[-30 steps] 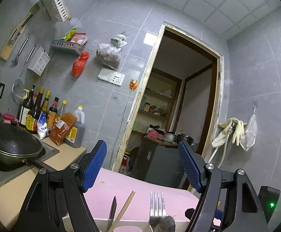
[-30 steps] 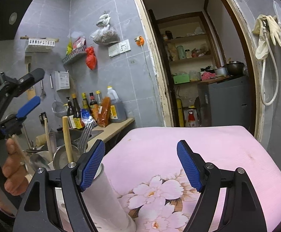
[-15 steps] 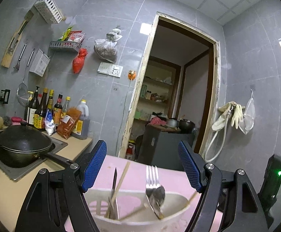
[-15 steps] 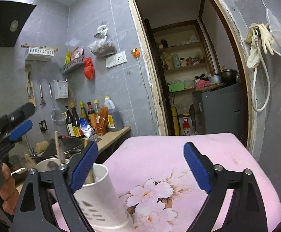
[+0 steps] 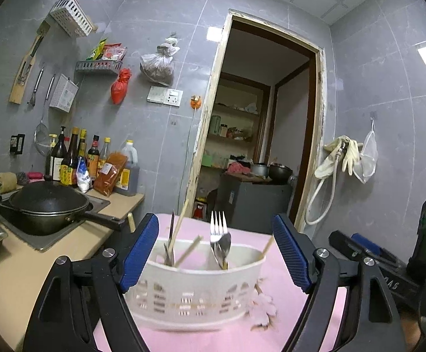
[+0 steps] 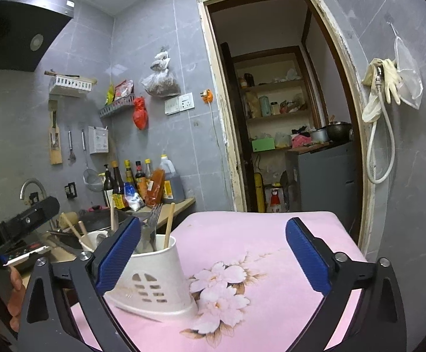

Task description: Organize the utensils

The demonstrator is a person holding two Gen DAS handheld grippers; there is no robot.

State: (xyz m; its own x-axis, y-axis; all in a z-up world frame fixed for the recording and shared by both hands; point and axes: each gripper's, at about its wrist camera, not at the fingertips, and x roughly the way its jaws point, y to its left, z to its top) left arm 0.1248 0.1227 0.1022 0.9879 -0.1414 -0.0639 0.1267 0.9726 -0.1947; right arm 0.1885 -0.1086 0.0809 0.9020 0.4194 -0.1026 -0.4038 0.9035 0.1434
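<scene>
The pink flowered cloth point(image 6: 260, 252) fills far more of the left wrist view than a second ago, when only a strip of it showed under the fingers; that camera has tipped down and taken in the whole table top. The white utensil holder point(image 5: 195, 281) has come with it: a second ago only its rim and the tips of the utensils poked up at the bottom edge, and now its slotted wall stands full between the blue pads of the left gripper point(image 5: 216, 252). Those fingers are spread wide on either side of the holder, not touching it as far as I can tell. The right gripper point(image 6: 213, 252) is likewise spread wide with nothing in it (the holder sits behind its left pad, toward the cloth's left edge), and it has dropped lower than a second ago.

From the left wrist you see the holder's long face, with a fork point(image 5: 219, 228) standing tines up above a spoon point(image 5: 223, 246), a knife point(image 5: 171, 243) and chopsticks point(image 5: 180, 226) leaning toward the left end. From the right wrist you get the narrow end instead, plus the petal print beside its foot, which the left view barely shows.

The black wok point(image 5: 47, 205) on the counter is plain in the left view and mostly hidden in the right. The range hood point(image 6: 16, 29) shows only from the right.
</scene>
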